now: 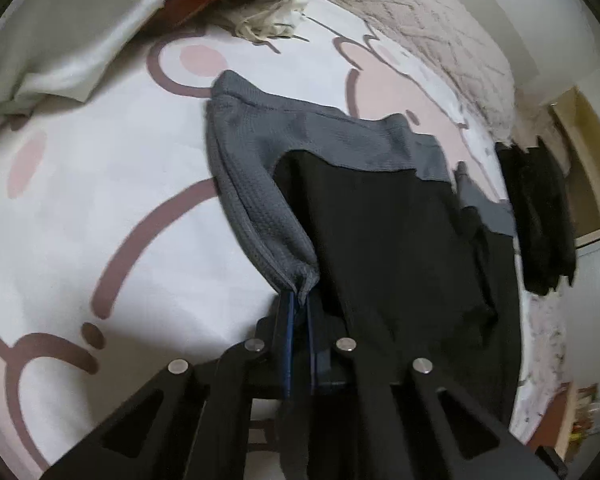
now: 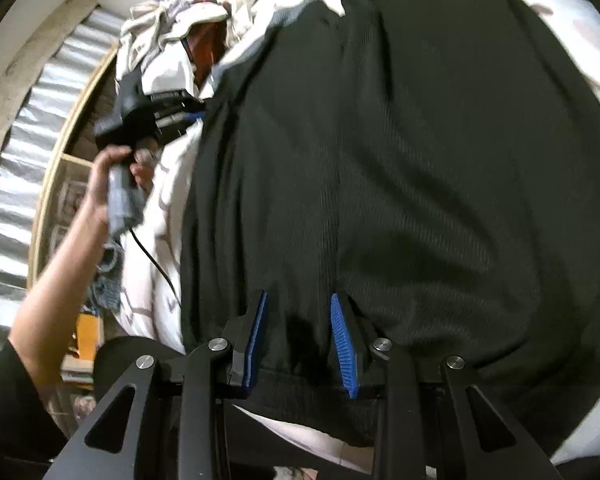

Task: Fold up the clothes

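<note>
1. Left wrist view: the left gripper is pinched tight on the cuff end of a grey sleeve. The sleeve runs up and away from the fingers to the shoulder of a black and grey shirt, which lies on the bed sheet. The shirt's body spreads to the right of this gripper, its long axis pointing away from the camera. A second dark garment sits at the far right edge of the bed.

2. Right wrist view: the right gripper stands wide apart, its blue pads straddling the black hem, with cloth between them but not clamped. The shirt stretches straight ahead. A hand holds the other gripper at the shirt's left edge.

3. Judgement: any sleeve fold would go rightward across the body; the left gripper is nearer.
</note>
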`<state>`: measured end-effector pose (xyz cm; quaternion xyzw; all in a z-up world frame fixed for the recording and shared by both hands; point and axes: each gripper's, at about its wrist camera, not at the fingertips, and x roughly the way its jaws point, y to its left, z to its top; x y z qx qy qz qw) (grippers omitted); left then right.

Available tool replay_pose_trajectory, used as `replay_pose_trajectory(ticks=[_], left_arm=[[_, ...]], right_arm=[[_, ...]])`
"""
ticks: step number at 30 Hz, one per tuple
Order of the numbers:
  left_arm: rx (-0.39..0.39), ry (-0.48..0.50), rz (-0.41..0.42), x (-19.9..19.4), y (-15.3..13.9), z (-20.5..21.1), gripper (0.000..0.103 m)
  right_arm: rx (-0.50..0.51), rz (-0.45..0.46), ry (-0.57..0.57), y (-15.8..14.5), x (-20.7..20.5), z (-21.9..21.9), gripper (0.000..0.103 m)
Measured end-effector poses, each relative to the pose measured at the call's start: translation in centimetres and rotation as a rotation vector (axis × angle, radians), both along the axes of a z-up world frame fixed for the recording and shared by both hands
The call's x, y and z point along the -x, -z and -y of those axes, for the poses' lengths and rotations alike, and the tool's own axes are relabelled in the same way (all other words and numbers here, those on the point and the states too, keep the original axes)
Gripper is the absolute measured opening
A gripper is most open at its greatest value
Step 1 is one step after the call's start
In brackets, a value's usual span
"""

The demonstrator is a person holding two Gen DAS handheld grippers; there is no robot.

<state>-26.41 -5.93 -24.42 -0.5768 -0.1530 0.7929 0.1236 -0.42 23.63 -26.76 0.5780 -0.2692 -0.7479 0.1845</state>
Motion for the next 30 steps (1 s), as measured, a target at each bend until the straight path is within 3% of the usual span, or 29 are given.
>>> replay_pose_trajectory(ticks=[4, 9, 12, 15, 16, 17, 19, 20, 23, 26, 28, 30], left_arm=[[0.116, -0.033, -0.065, -0.2, -1.6, 1.7, 0.003], [0.202, -0.114, -0.101, -0.2, -3.1, 5.9, 0.003], [0.181, -0.151, -0.104, -0.4, -3.8, 7.9, 0.003], [0.173, -0.116, -0.103, -0.5, -4.2, 7.2, 0.005], [0.177, -0.109, -0.101, -0.4, -4.1, 6.7, 0.016], [0.178, -0.106, -0.100, -0.1, -4.0, 6.2, 0.035], [0.182, -0.111, -0.108, 0.8, -3.6, 4.9, 0.055], [0.186, -0.110, -0.111, 1.4, -3.4, 4.2, 0.056], [0.242, -0.095, -0.104, 3.9, -2.4, 2.2, 0.056], [0.351, -0.090, -0.099, 6.5, -0.9, 0.2, 0.056], [0.353, -0.071, -0.082, 7.6, 0.2, -0.9, 0.056], [0.349, -0.028, -0.096, 8.0, 0.4, -1.9, 0.018]], right_arm=[[-0.009, -0.007, -0.008, 0.7, -0.4, 0.1, 0.030], [-0.003, -0.017, -0.006, 1.0, -0.5, 0.1, 0.030], [-0.002, -0.023, -0.006, 1.1, -0.5, 0.1, 0.030], [0.003, -0.031, 0.004, 1.0, -0.7, 0.1, 0.031], [0.006, -0.031, 0.005, 1.0, -0.7, 0.0, 0.031], [0.009, -0.032, 0.006, 1.1, -0.7, -0.1, 0.031], [0.012, -0.035, 0.005, 1.1, -0.8, -0.1, 0.031], [0.012, -0.038, 0.004, 1.1, -0.9, -0.1, 0.031], [0.014, -0.051, 0.003, 1.2, -1.1, -0.1, 0.031], [0.006, -0.058, -0.007, 1.3, -1.1, 0.1, 0.031], [0.010, -0.057, -0.010, 1.4, -1.1, 0.0, 0.031], [0.018, -0.054, -0.009, 1.5, -1.0, -0.1, 0.031]])
